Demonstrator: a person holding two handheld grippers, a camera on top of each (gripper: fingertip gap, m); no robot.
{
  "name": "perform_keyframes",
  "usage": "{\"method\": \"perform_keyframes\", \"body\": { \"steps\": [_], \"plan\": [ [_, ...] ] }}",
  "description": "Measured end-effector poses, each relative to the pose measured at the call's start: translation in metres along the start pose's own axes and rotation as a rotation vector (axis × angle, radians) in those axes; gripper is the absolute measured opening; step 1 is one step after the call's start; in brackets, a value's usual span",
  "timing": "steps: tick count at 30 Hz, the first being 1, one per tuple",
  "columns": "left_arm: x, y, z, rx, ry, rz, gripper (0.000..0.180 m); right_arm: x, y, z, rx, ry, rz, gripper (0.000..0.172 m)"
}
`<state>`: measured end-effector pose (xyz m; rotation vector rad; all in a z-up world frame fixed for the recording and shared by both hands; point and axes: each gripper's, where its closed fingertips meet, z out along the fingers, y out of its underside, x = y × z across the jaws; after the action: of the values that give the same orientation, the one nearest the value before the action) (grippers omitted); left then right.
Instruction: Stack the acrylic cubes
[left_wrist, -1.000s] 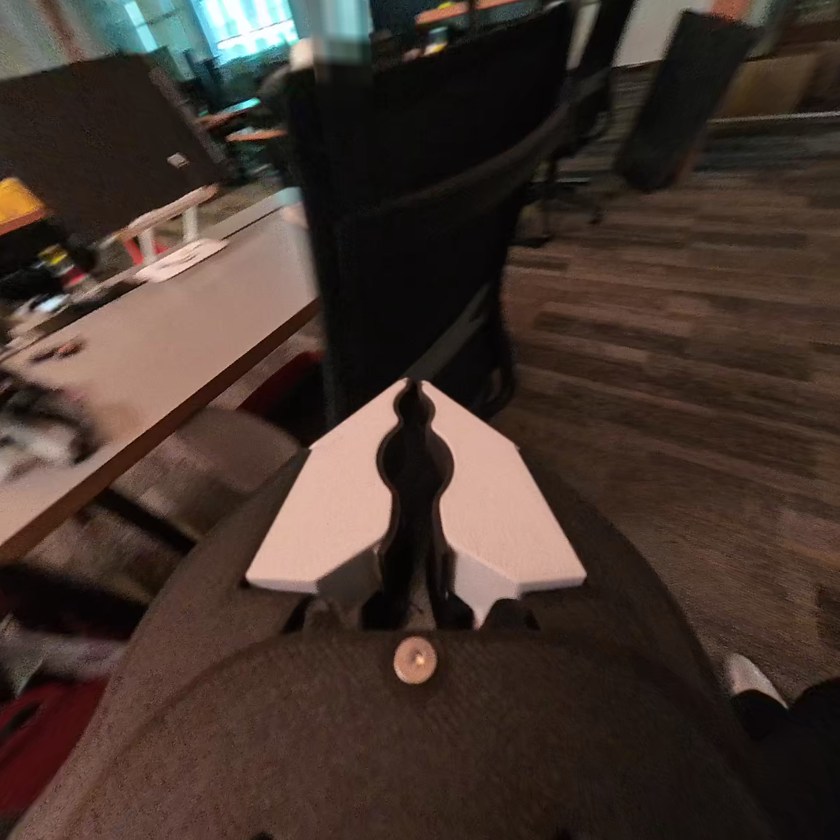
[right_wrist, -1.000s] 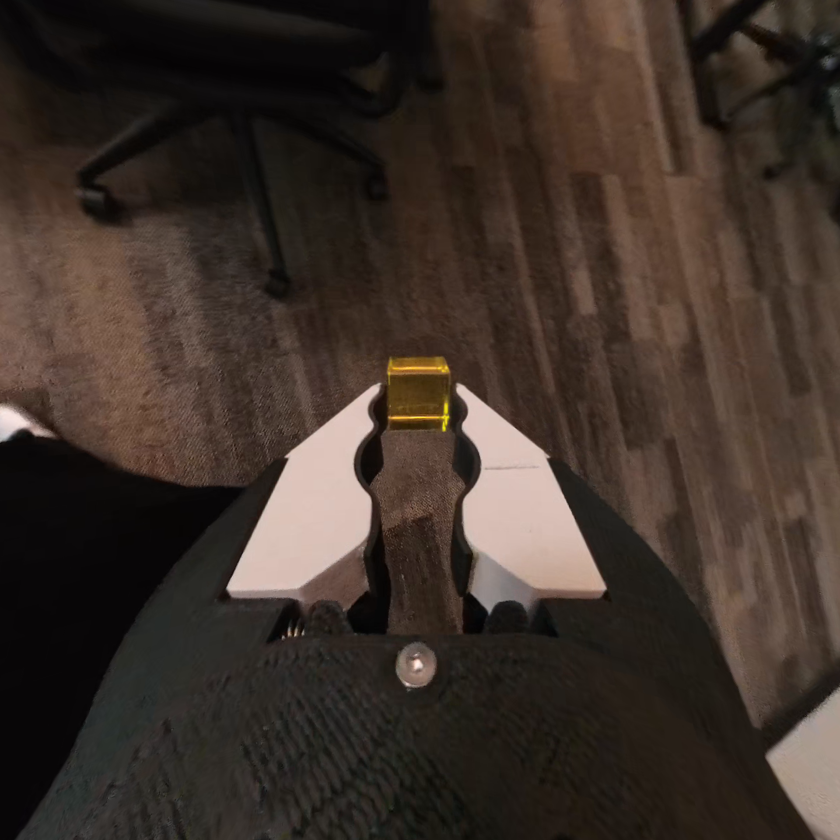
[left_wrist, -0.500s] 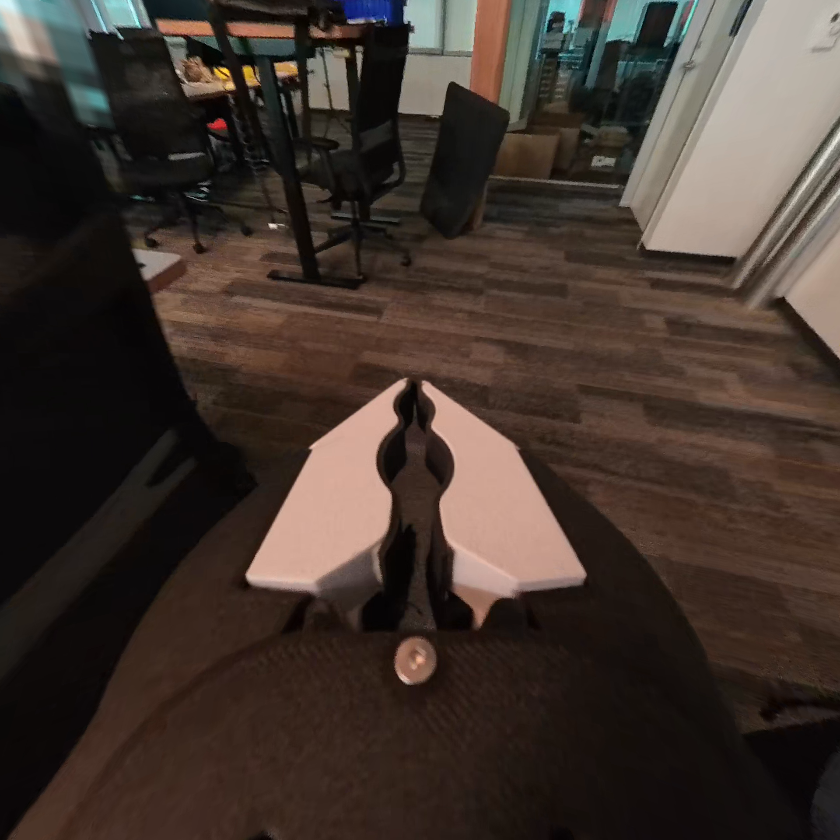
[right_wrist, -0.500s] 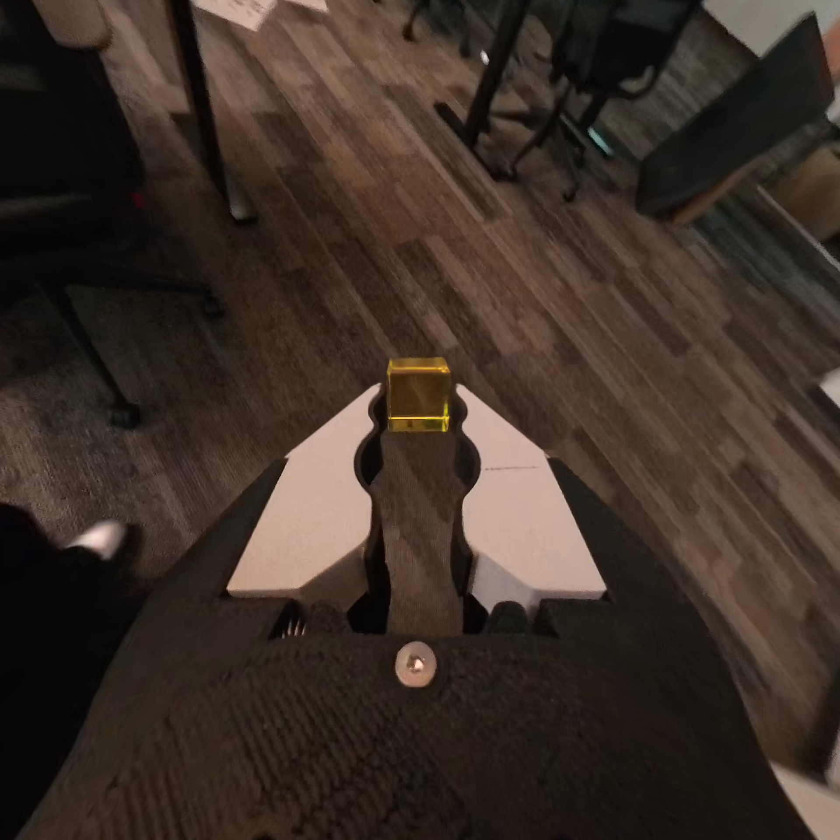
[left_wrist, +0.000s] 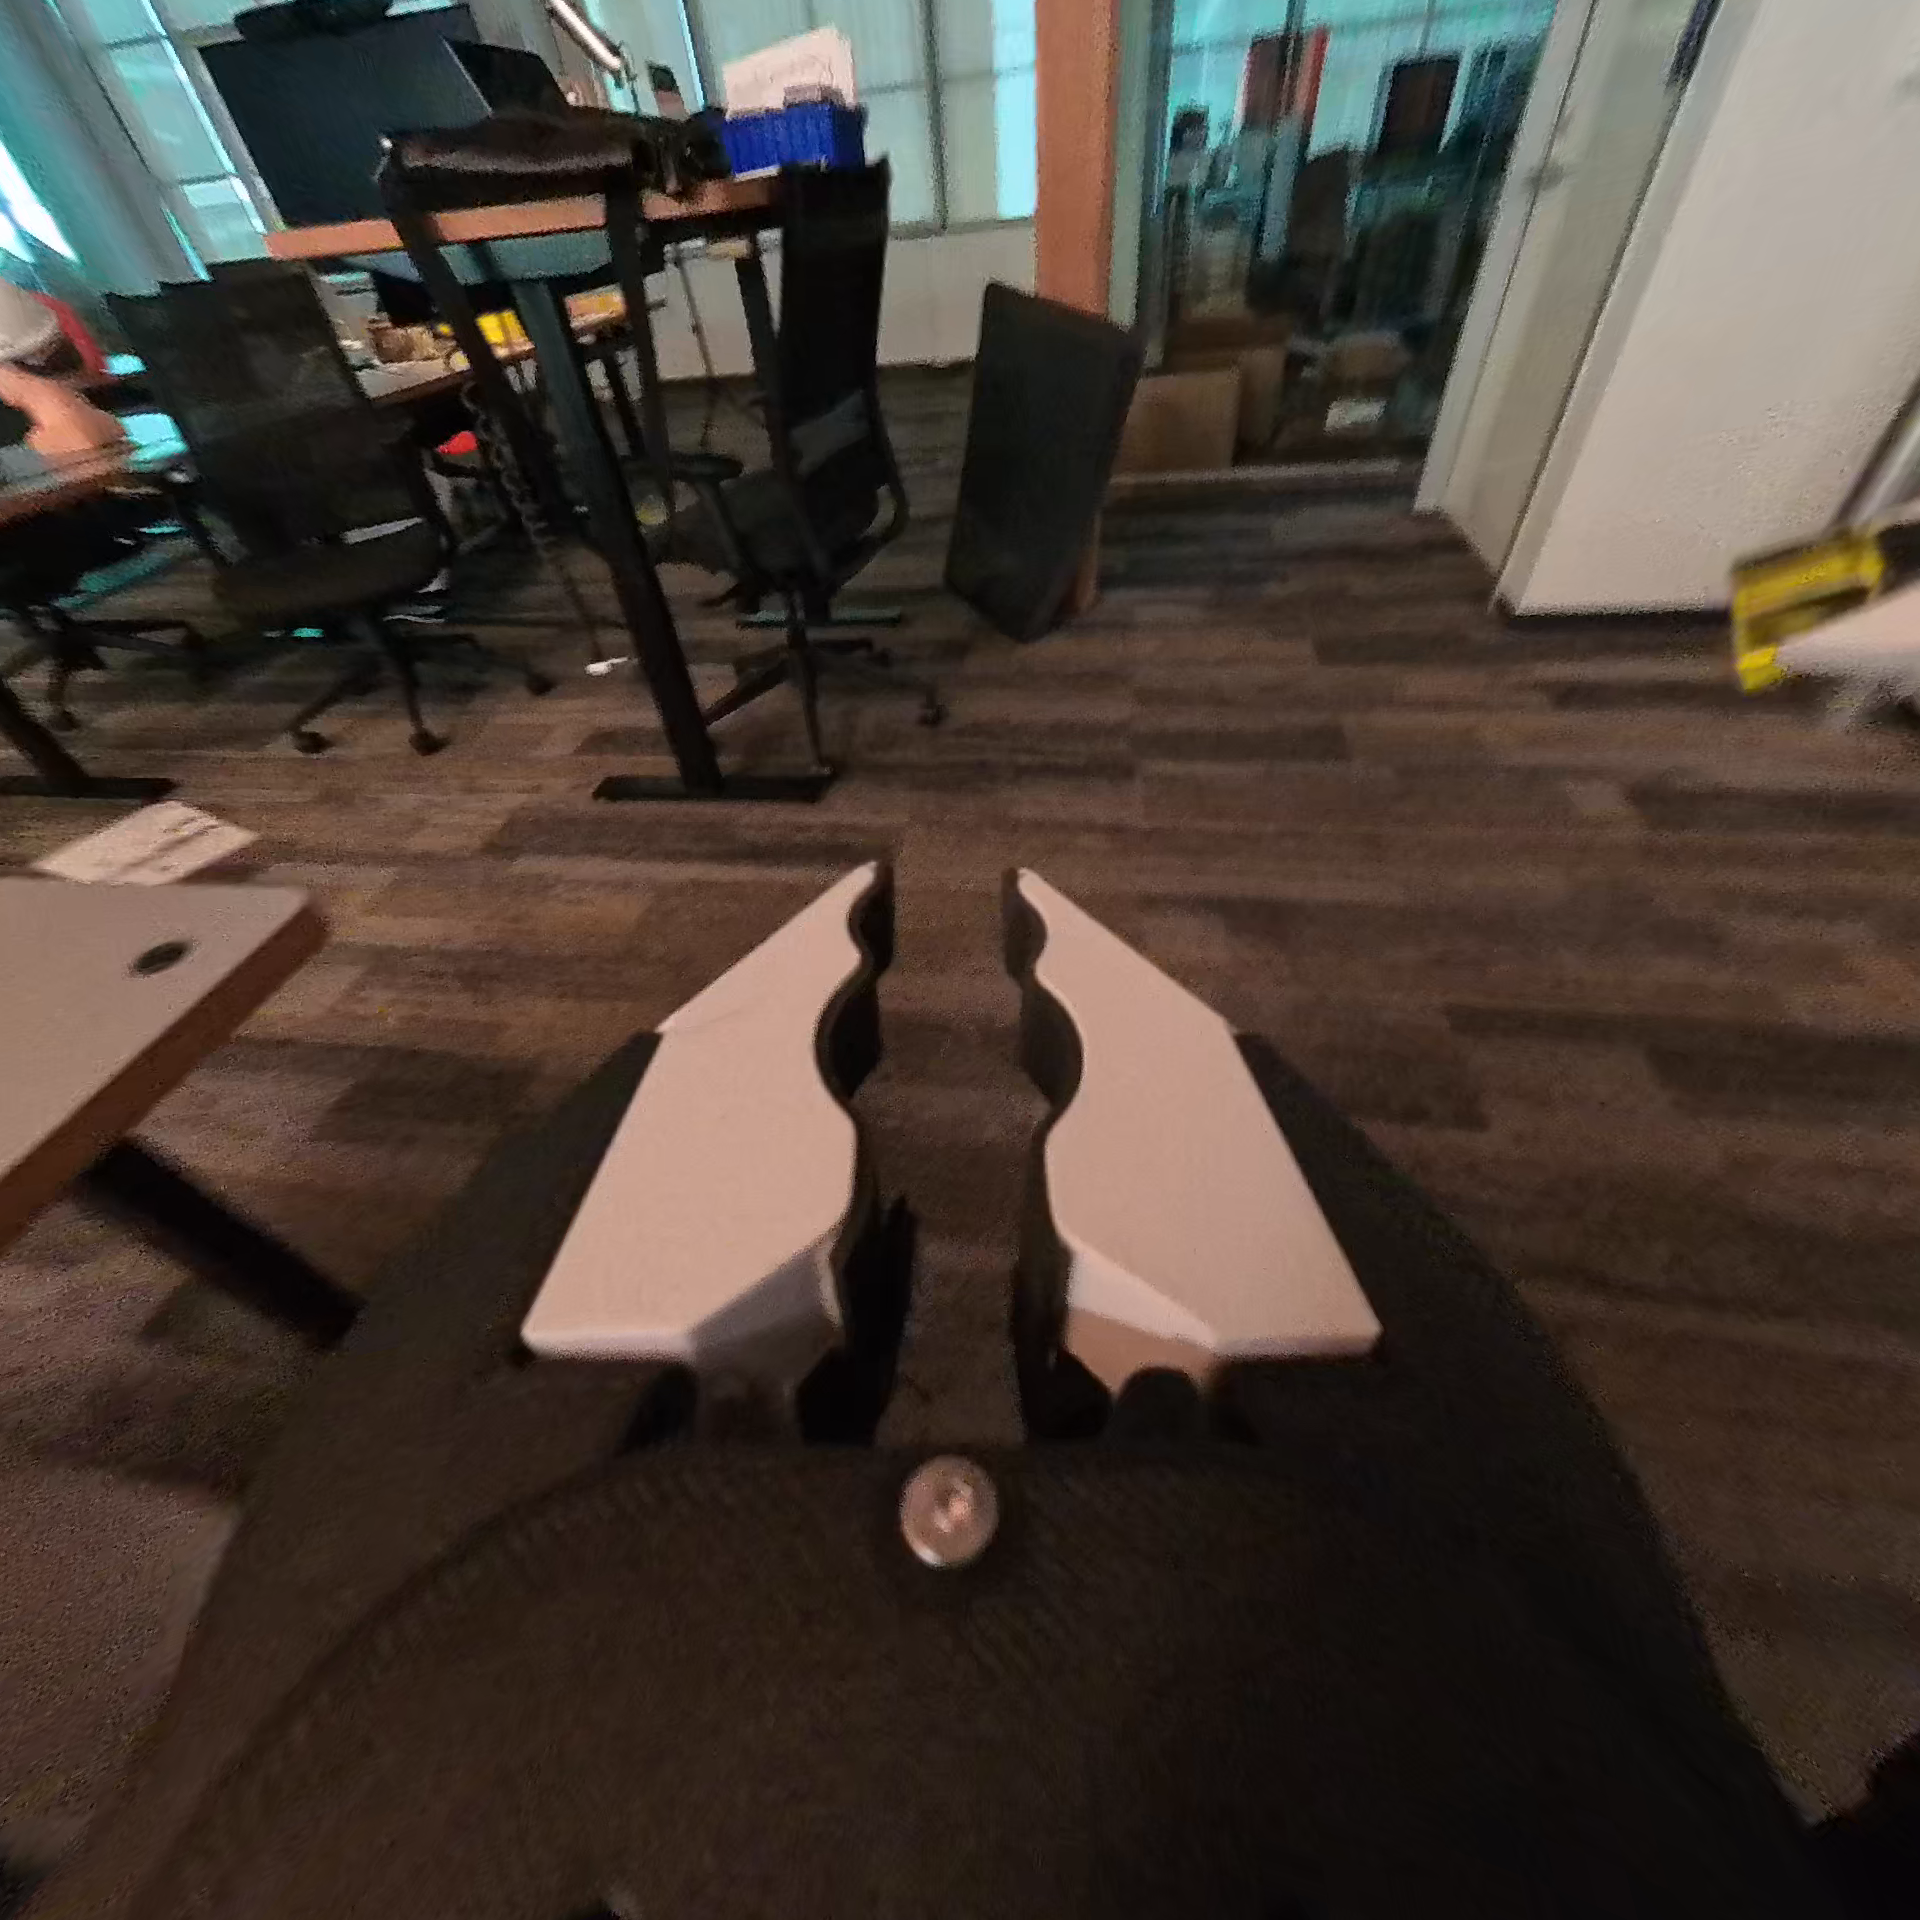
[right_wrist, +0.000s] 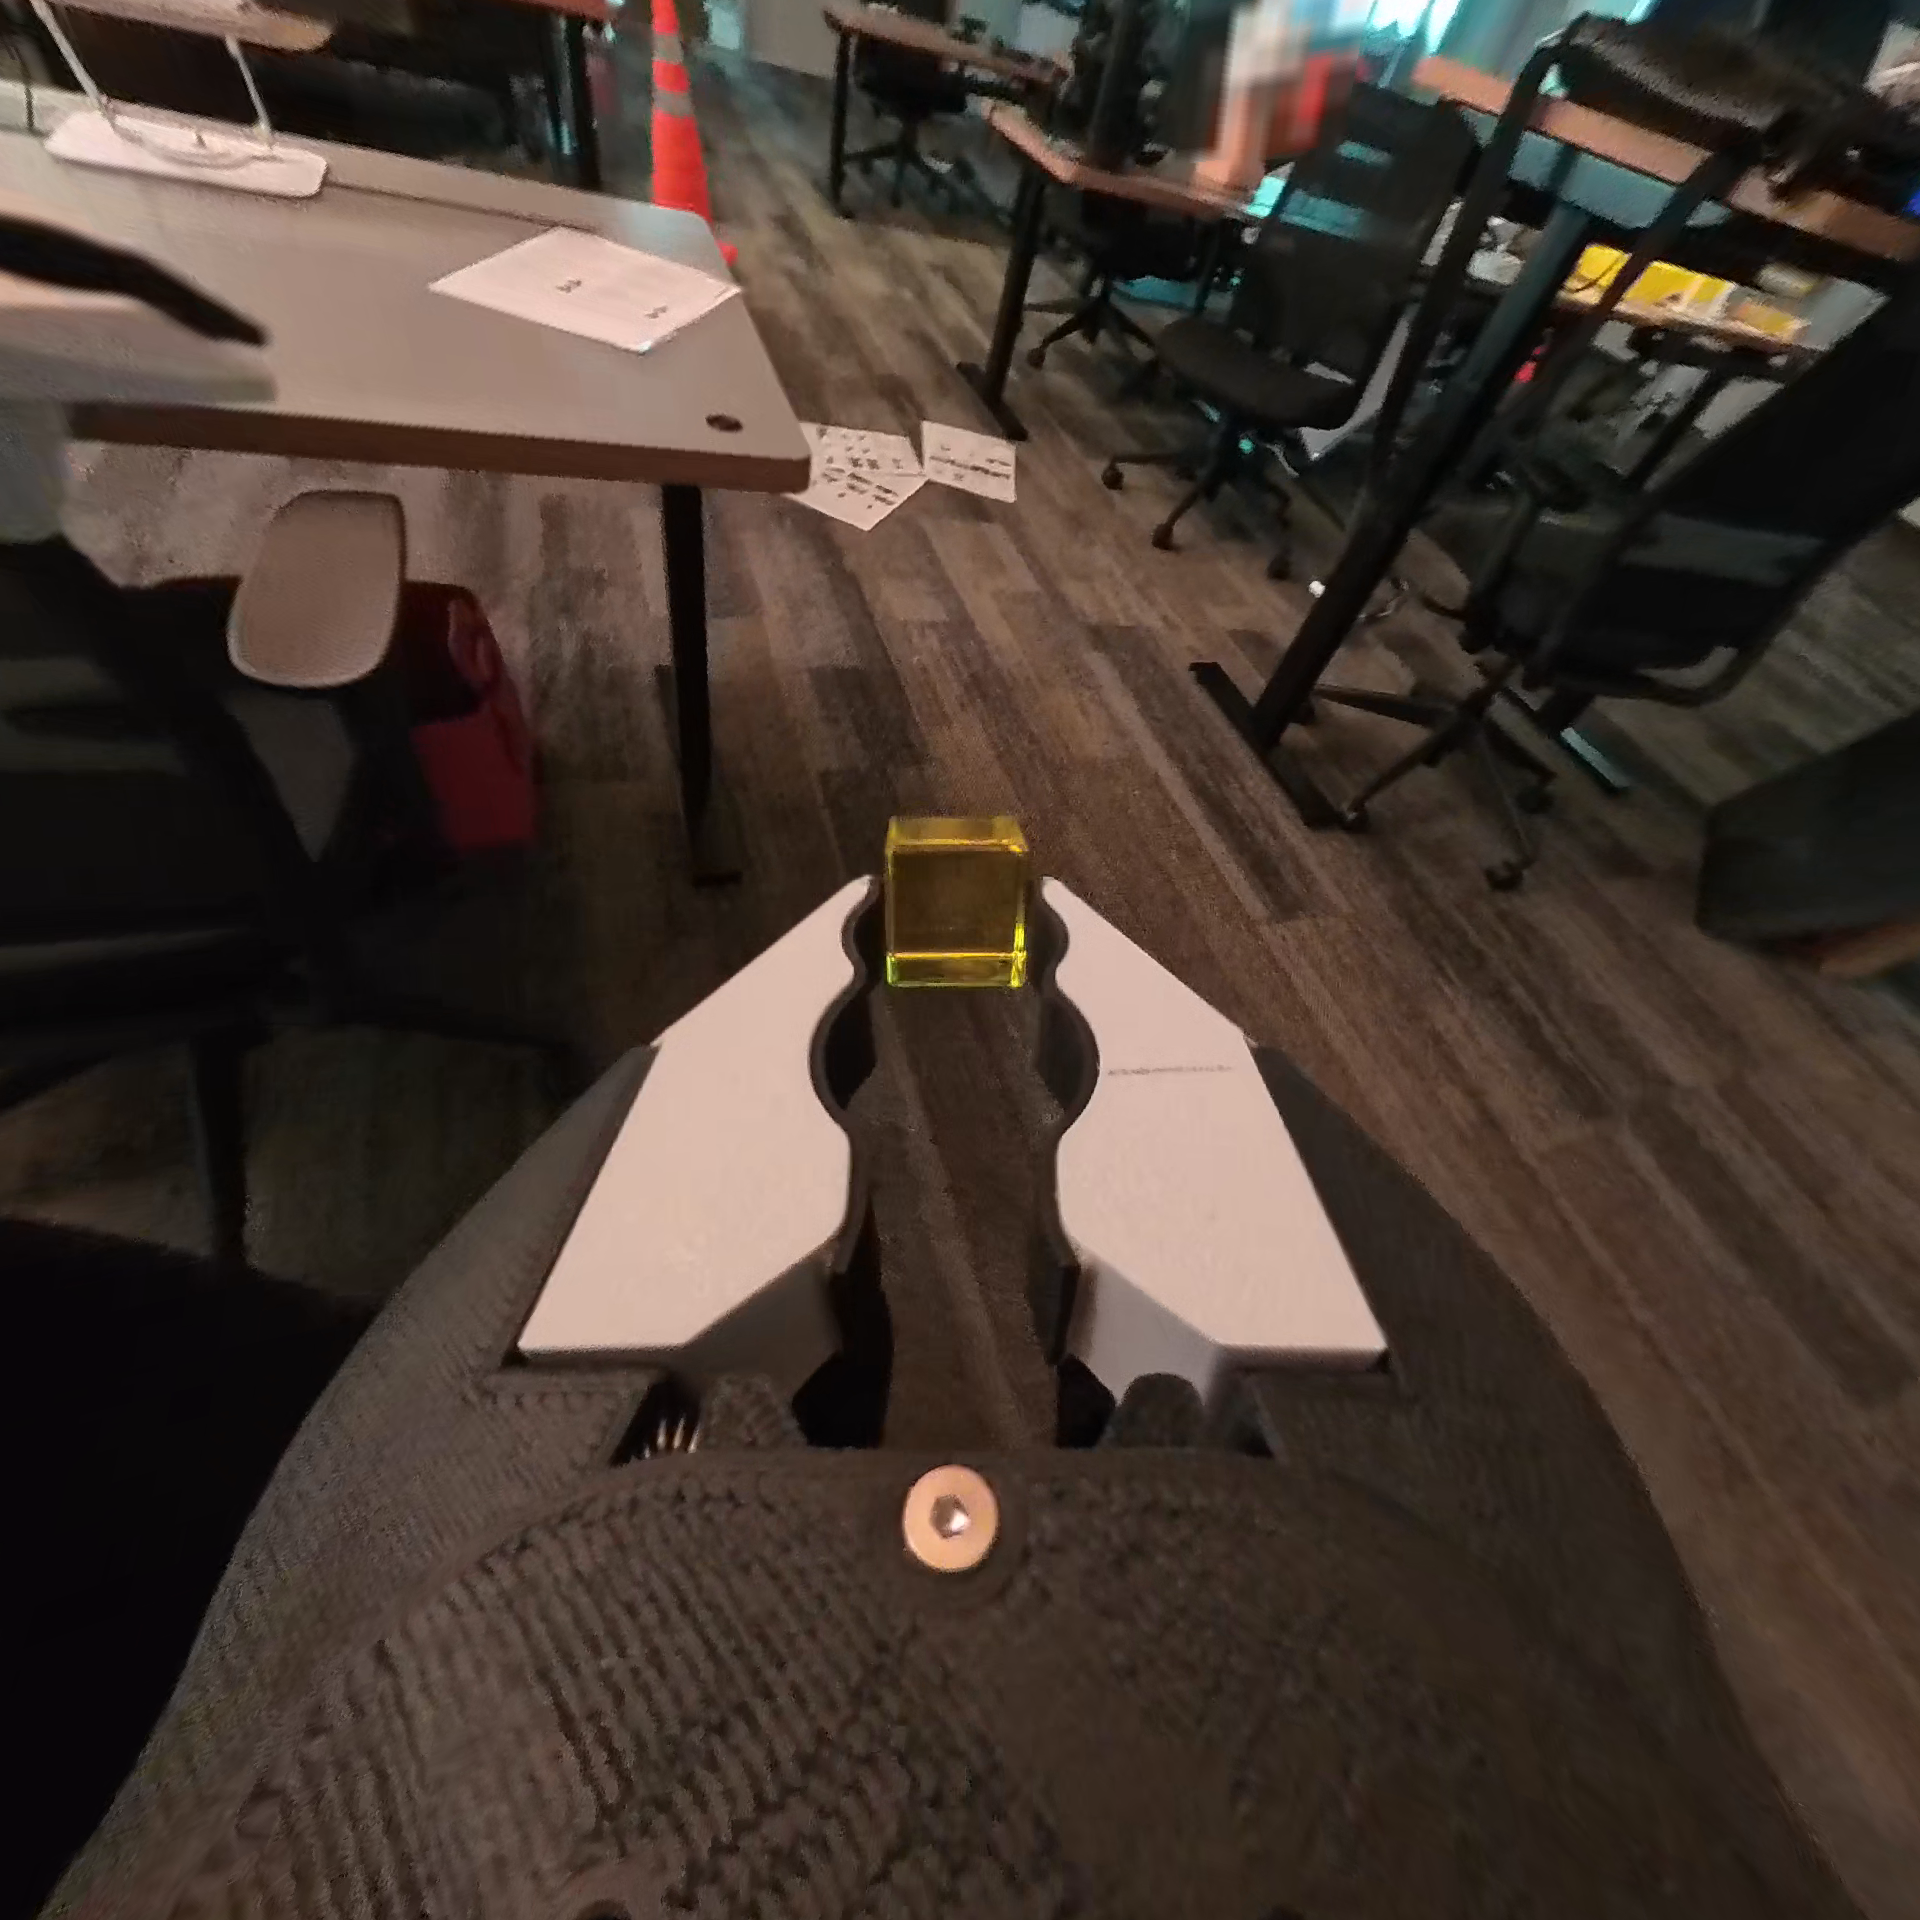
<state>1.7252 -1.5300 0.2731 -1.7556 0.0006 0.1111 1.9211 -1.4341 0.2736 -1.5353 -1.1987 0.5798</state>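
Note:
My right gripper (right_wrist: 956, 899) is shut on a small clear yellow cube (right_wrist: 954, 902), which sits clamped between the two white fingertips and is carried in the air above the dark plank floor (right_wrist: 1143, 727). My left gripper (left_wrist: 945, 899) is open, with nothing between its white fingers (left_wrist: 748, 1101); only the floor (left_wrist: 1247, 831) shows through the gap. Neither gripper shows in the other's view.
A grey desk (right_wrist: 436, 353) with a paper sheet (right_wrist: 587, 286) stands at the left; its corner also shows in the left wrist view (left_wrist: 114, 997). Black office chairs (left_wrist: 821, 499) and desk legs (left_wrist: 644, 582) stand ahead. Papers (right_wrist: 904, 462) lie on the floor. An orange cone (right_wrist: 681, 114) stands far off.
My left gripper's fingers were shut and have opened with nothing between them. Both views have swung from the floor and a chair towards the open room. The yellow cube has stayed in the right grasp.

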Motion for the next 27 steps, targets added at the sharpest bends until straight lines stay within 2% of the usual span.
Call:
{"method": "perform_keyframes", "body": {
  "steps": [2,4,7,11,16,19,21,24,27],
  "plan": [
    [-0.008,-0.019,0.043,0.046,0.081,-0.075,0.027,0.028,-0.014,0.021,-0.003,-0.004,-0.035,0.026],
    [-0.016,-0.032,0.085,0.065,0.145,-0.082,0.032,0.063,-0.023,0.047,0.001,0.024,-0.048,0.026],
    [-0.043,-0.049,0.146,0.059,0.133,-0.065,0.038,0.113,-0.025,0.093,-0.010,0.045,-0.010,0.026],
    [-0.089,-0.080,0.222,0.109,0.098,-0.129,0.049,0.177,-0.019,0.165,-0.024,0.065,-0.016,0.026],
    [-0.169,-0.096,0.321,0.109,-0.025,-0.182,0.053,0.278,-0.026,0.274,-0.009,0.064,-0.028,0.026],
    [-0.231,-0.107,0.369,0.120,-0.179,-0.191,0.049,0.335,-0.036,0.348,-0.016,0.017,-0.045,0.026],
    [-0.266,-0.112,0.399,0.122,-0.264,-0.264,0.046,0.368,-0.050,0.396,-0.029,-0.036,-0.034,0.026],
    [-0.302,-0.124,0.434,0.152,-0.327,-0.319,0.045,0.400,-0.082,0.468,-0.007,-0.142,-0.063,0.026],
    [-0.345,-0.112,0.458,0.087,-0.440,-0.306,0.046,0.416,-0.109,0.549,0.004,-0.245,-0.096,0.026]
  ]
}}
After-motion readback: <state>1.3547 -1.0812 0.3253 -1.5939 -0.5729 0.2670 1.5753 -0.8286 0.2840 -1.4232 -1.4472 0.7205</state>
